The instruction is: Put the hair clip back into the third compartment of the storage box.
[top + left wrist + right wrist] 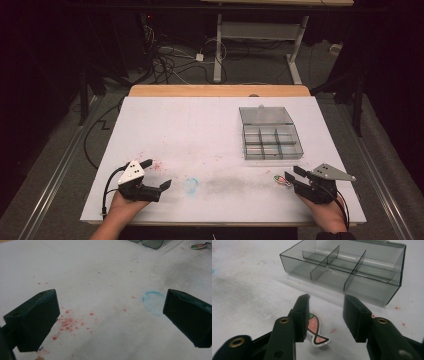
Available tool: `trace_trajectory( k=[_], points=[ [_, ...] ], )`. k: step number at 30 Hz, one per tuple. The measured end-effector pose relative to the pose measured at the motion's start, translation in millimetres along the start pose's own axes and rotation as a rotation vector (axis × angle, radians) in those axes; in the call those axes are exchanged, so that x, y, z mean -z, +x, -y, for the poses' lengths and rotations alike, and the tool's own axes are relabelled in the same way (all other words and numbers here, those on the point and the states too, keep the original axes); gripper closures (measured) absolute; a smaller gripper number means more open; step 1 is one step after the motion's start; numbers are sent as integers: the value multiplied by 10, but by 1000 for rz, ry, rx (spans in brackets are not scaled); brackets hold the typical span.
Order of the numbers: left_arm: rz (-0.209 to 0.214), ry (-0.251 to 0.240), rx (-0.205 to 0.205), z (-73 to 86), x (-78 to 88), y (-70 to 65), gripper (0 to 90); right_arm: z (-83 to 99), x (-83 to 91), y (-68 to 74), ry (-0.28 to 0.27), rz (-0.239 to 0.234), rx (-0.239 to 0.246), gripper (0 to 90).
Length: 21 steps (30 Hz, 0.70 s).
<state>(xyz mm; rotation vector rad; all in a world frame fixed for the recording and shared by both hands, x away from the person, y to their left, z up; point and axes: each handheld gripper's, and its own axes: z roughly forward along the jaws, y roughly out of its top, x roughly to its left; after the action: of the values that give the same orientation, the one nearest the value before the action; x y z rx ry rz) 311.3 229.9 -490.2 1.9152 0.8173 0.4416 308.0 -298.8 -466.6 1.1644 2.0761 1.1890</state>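
Right gripper [325,312], jaws spread, straddles a pink fish-shaped sticker [317,331] near the smoky clear-plastic compartment box [352,287]; left gripper [110,315] jaws spread wide.

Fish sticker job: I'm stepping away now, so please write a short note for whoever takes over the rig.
Right hand-held gripper: jaws apart, low over the fish sticker; one jaw beside it, no grip yet.
Left hand-held gripper: open, holds nothing, over the bare white table near a blue ring mark.
Things: the sticker lies flat on the table, on the near side of the clear compartment box, whose lid is open and whose compartments look empty.
Done: the right gripper's approach to the sticker.
Left: probably grip the sticker, lift it and place it in a compartment.
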Motion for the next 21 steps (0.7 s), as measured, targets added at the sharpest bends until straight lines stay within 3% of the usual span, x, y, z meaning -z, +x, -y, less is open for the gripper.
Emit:
trace_trajectory(
  k=[8, 21],
  points=[
    [1, 1, -1, 0, 0, -1, 1, 27, -72, -19, 63, -16, -18, 780],
    [3, 3, -2, -1, -3, -1, 1, 48, -178, -15, 139, -60, -21, 685]
  ],
)
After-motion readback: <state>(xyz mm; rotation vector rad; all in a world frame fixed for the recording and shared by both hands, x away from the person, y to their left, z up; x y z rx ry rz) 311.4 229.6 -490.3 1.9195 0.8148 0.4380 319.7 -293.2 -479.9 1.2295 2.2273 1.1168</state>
